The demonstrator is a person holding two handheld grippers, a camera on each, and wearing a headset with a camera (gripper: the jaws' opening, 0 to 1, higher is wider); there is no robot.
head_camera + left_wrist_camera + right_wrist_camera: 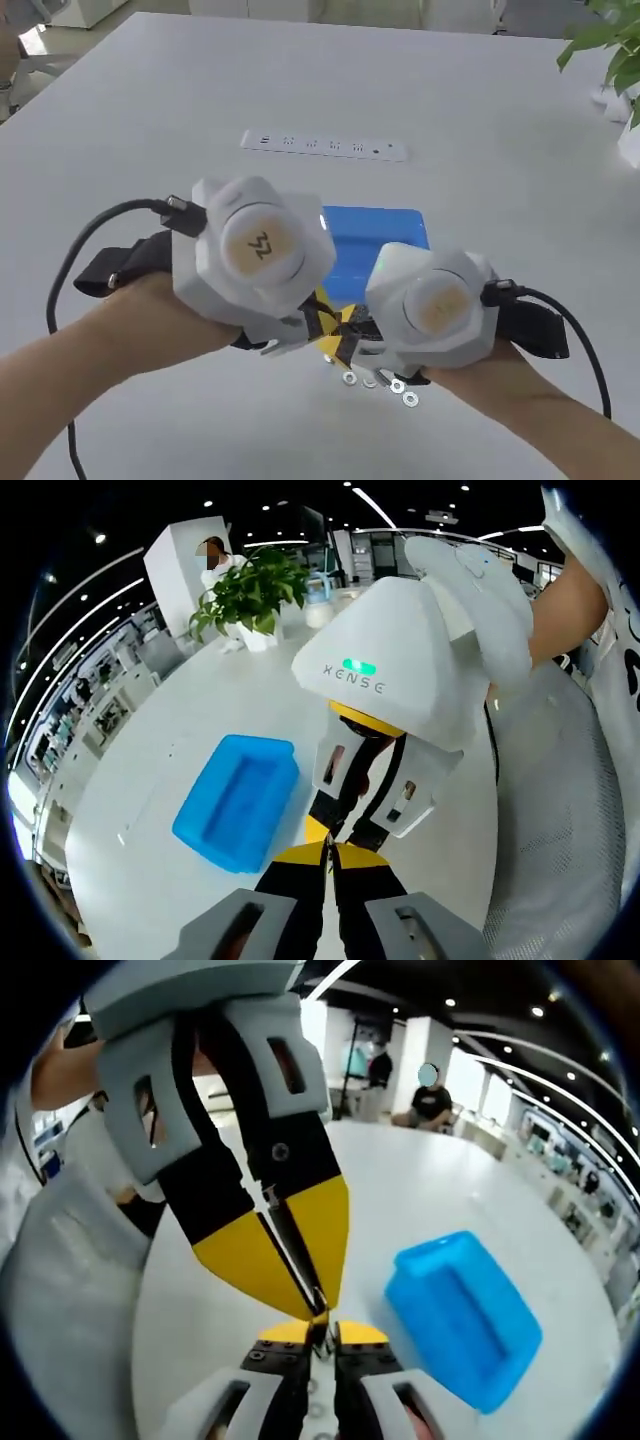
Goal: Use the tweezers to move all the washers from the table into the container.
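Near the washers point(381, 381), left gripper point(328, 852) and right gripper point(320, 1340) jaws both clamp the tweezers point(291, 1242).

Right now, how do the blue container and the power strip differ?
The container is a blue open-topped tub; the power strip is white, flat and slim. The container lies nearer the camera, its near edge covered; the power strip lies farther off, fully visible. Both rest on the pale table.
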